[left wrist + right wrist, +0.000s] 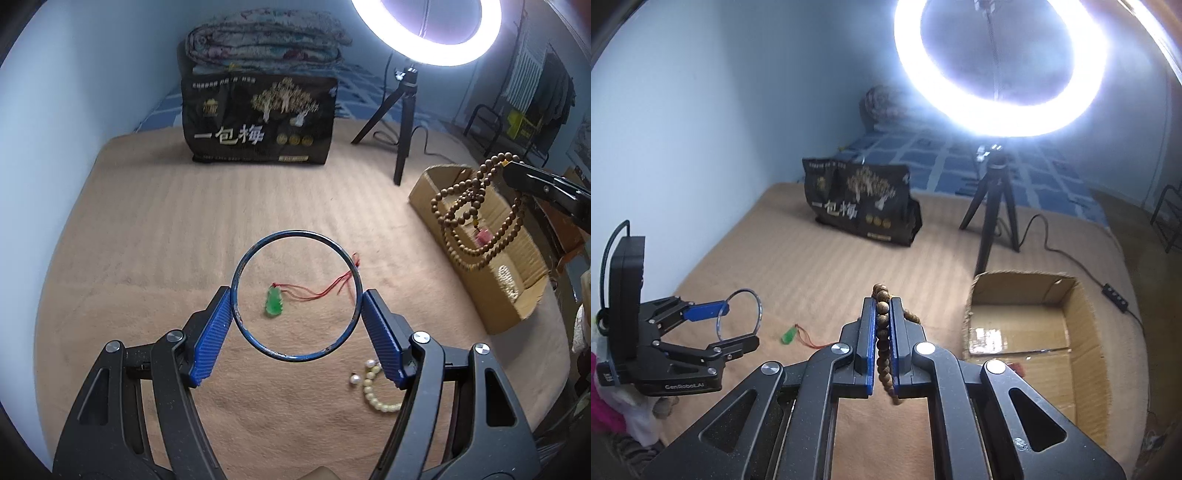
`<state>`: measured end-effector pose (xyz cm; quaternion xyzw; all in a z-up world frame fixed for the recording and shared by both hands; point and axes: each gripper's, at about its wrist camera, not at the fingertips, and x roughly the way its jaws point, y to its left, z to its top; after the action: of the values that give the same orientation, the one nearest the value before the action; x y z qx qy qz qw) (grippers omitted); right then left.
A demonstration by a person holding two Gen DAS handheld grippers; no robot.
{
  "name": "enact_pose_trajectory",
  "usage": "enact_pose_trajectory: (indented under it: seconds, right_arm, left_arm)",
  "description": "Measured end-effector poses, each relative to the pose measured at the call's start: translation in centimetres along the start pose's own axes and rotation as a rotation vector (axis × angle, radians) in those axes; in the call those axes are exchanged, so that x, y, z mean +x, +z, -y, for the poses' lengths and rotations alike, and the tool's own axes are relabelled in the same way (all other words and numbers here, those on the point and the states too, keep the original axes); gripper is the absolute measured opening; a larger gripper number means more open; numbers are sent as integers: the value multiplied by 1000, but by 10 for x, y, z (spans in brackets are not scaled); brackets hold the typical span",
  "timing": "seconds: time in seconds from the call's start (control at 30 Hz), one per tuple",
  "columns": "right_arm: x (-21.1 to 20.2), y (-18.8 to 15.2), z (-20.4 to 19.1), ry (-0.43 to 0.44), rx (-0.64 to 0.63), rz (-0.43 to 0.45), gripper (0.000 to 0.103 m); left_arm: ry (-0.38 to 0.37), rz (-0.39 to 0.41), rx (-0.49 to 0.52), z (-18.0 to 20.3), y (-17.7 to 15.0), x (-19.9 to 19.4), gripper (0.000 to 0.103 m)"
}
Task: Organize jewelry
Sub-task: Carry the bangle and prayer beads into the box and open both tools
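**Bangle and bead strand held above the blanket**

A thin blue bangle point(296, 294) is gripped across its width between the ridged blue pads of the left gripper point(296, 314), whose fingers are spread wide around it and press on its two sides. The ring is held clear of the tan blanket point(147, 229). Seen through the ring, a green pendant point(273, 302) on a red cord point(325, 288) lies on the blanket. A cream bead bracelet point(373, 387) with pearls lies beside the left gripper's right finger.

The right gripper point(882, 325) is clenched on a brown wooden bead strand point(476, 214), whose loops hang from the closed fingers in front of an open cardboard box point(1082, 332). A small red item is seen inside the box. Behind, a black bag point(258, 118) and a ring light point(424, 33) on a tripod point(402, 110) are placed.
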<state>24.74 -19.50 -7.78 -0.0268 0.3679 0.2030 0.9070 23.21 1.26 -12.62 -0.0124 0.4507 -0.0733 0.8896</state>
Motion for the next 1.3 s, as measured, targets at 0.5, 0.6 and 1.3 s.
enact_pose_trajectory:
  seconds: [0.5, 0.6, 1.3]
  right_arm:
    - [-57, -4, 69, -99, 95, 91, 5]
    - [-59, -9, 83, -115, 110, 87, 5]
    - [-36, -25, 161, -136, 201, 42, 5]
  left_arm:
    - [-98, 55, 54, 75, 16, -16, 72]
    - [-119, 49, 75, 96, 16, -12, 72]
    - [-229, -25, 178, 216, 9, 38, 72]
